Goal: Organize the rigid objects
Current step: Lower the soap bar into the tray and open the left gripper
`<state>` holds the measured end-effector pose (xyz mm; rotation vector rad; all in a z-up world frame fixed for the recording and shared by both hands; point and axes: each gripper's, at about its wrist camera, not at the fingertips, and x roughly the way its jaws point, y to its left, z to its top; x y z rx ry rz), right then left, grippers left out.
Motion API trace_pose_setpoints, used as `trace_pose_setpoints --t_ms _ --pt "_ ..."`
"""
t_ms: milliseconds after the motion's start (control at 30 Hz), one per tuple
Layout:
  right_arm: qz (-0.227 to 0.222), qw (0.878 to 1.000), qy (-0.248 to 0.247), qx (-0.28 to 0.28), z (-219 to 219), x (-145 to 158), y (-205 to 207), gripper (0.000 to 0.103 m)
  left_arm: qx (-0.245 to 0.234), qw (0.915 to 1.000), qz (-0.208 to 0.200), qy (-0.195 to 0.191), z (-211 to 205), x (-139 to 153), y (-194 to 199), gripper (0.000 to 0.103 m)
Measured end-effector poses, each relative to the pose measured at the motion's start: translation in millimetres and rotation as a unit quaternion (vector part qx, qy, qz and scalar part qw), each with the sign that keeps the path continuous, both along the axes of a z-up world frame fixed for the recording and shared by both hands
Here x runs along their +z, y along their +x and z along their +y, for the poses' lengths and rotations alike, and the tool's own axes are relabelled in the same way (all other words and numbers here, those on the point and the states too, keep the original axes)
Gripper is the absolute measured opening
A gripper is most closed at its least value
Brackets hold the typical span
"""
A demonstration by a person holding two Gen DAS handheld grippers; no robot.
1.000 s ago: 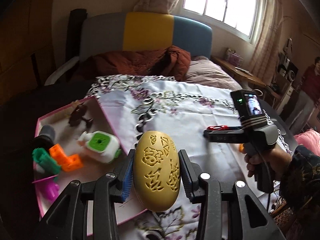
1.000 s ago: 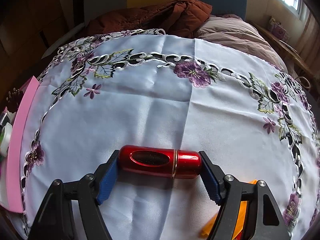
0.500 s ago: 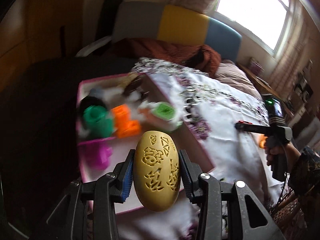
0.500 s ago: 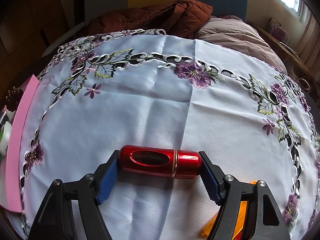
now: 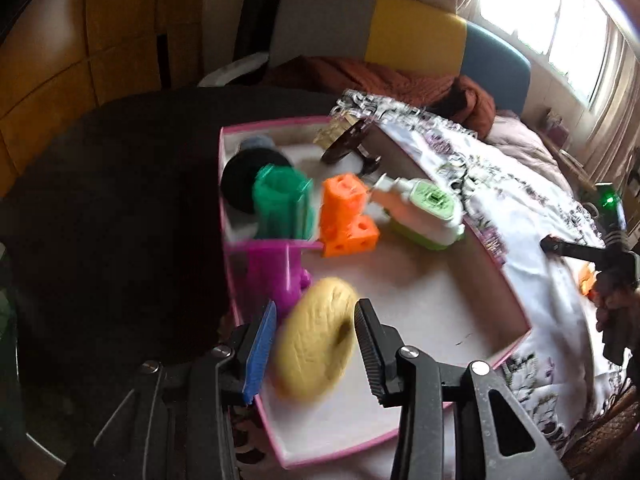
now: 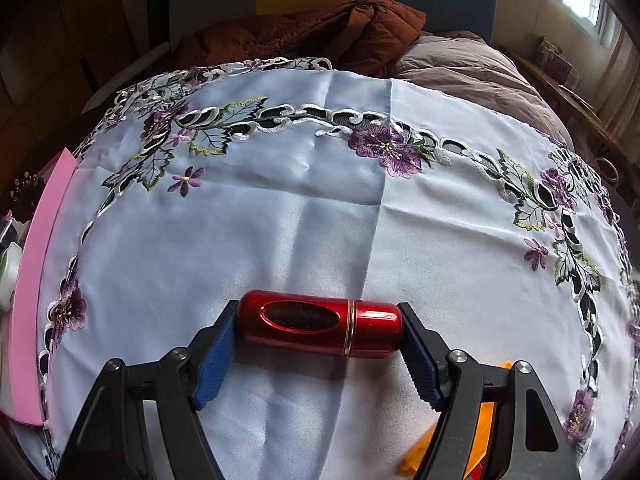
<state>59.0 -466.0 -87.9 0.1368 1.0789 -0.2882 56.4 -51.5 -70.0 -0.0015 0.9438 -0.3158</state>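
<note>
1. The left gripper (image 5: 316, 344) has its jaws closed partway on a yellow oval case (image 5: 314, 338), which sits tilted and blurred between the blue pad and the black toothed pad.
2. Directly under that case lies the near end of a pink-rimmed tray (image 5: 516, 344), its pale floor bare there.
3. Just past the case a magenta plastic piece (image 5: 276, 276) stands against the tray's left wall.
4. Further in, an orange block toy (image 5: 346, 216) sits mid-tray, with a green ribbed holder (image 5: 282, 204) to its left and a white and green bottle (image 5: 424, 212) to its right, leaning on the right wall.
5. At the tray's far end are a black round thing (image 5: 240, 180) and a dark brown hair clip (image 5: 348, 144); blur hides their detail.
6. The right gripper (image 6: 318, 354) holds a red metallic cylinder (image 6: 320, 324) endwise, jaws wide apart and pressing on both ends, above the embroidered white cloth (image 6: 280, 220) that covers the surface.
7. An orange plastic piece (image 6: 476, 440) lies on the cloth beneath the right gripper's right finger, mostly hidden.
8. In the right wrist view the tray's pink edge appears at the cloth's left border.
9. In the left wrist view the right gripper is at the far right, gripped by a hand (image 5: 612, 304).
10. Beyond the cloth a rust-brown quilt (image 6: 312, 36) is heaped on the bed, before a grey, yellow and blue headboard (image 5: 412, 42).
11. A bright window (image 5: 552, 12) fills the far upper right.
</note>
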Motion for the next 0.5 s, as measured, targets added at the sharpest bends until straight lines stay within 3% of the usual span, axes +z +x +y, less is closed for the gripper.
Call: trace_pose_setpoints --t_ms 67,333,500 --pt "0.0 1.0 0.0 0.001 0 0 0 0.075 0.008 0.9999 0.007 -0.01 5 -1 2 0.042" --pt "0.0 1.0 -0.001 0.0 0 0 0 0.075 0.012 0.9993 -0.03 0.02 1 15 -8 0.042" --pt "0.0 1.0 -0.002 0.001 0 0 0 0.075 0.013 0.9987 -0.044 0.02 -1 30 -12 0.042"
